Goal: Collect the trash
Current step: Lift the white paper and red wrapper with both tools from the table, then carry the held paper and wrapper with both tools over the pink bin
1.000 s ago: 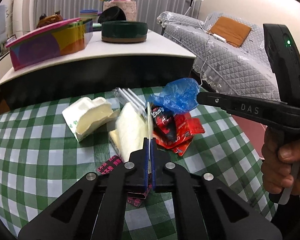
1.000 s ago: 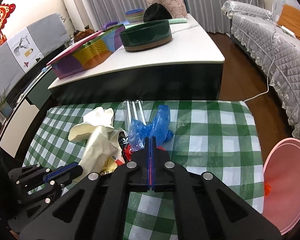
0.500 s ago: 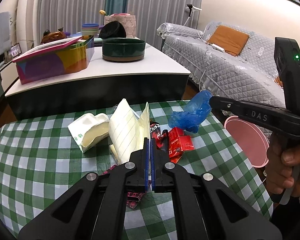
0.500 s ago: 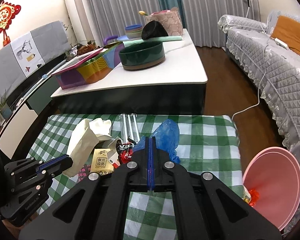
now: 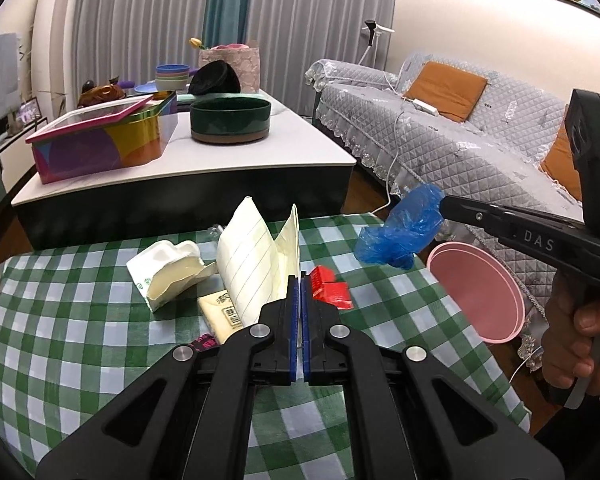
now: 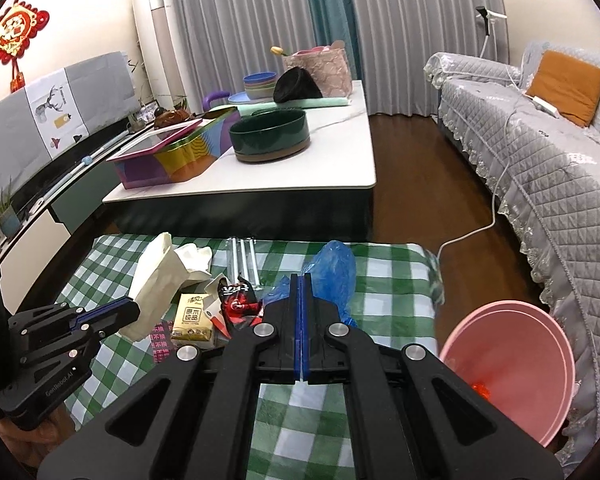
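My left gripper (image 5: 299, 280) is shut on a cream lined paper bag (image 5: 256, 256) and holds it above the green checked table (image 5: 60, 340). It also shows in the right wrist view (image 6: 156, 276). My right gripper (image 6: 301, 280) is shut on a blue plastic bag (image 6: 334, 276), held above the table's right part; in the left wrist view the bag (image 5: 404, 236) hangs near the pink bin (image 5: 476, 288). On the table lie a white torn carton (image 5: 168, 272), a red wrapper (image 5: 330, 292), a beige packet (image 6: 192, 316) and clear straws (image 6: 242, 260).
The pink bin (image 6: 512, 364) stands on the floor right of the table, with something red inside. A white low table (image 6: 300, 160) behind carries a green bowl (image 6: 270, 136) and a colourful tin (image 6: 172, 152). A grey sofa (image 6: 540, 128) is at the right.
Both grippers have risen and pulled back with their loads. The paper bag has lifted off the table. The blue bag has moved right, towards the pink bin.
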Available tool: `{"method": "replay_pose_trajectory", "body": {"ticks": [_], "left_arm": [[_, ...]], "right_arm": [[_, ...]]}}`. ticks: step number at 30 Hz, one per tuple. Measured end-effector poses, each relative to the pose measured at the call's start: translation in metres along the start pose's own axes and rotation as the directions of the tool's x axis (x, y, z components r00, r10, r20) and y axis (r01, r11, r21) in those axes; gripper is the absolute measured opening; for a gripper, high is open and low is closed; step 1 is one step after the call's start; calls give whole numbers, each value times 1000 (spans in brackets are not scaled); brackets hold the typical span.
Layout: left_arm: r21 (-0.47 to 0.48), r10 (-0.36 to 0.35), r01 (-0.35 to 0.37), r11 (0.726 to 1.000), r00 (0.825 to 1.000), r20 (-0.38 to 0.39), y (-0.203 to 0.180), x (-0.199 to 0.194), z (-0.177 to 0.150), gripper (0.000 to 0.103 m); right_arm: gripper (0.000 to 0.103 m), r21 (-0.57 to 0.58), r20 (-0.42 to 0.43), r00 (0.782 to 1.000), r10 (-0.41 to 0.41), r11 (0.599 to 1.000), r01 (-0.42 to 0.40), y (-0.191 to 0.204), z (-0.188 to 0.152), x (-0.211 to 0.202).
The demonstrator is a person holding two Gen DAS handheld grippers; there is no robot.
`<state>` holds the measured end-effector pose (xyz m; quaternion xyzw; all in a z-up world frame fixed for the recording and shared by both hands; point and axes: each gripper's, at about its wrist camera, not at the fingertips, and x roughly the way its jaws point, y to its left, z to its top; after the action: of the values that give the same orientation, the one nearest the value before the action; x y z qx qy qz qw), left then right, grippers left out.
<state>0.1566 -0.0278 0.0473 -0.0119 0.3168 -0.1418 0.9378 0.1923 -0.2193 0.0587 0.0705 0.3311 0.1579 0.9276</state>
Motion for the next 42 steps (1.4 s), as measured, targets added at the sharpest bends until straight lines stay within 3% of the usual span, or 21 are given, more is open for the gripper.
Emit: {"method": "replay_pose_trajectory", "body": {"ticks": [13,24,42], "left_arm": [[48,-35,33,998,999,37,-44,-6,7,1],[45,-60,59,997,998,16,-81,11,16,1],[48,-127,127,991,992,-5,-143,48,31,1]], "right_arm": [[0,37,41,997,-68,997,67,-41,-5,-41],[0,111,68,990,-125,987,117,-89,-6,-71],[0,198,51,976,-211,960,197,-137,-9,-82]]}}
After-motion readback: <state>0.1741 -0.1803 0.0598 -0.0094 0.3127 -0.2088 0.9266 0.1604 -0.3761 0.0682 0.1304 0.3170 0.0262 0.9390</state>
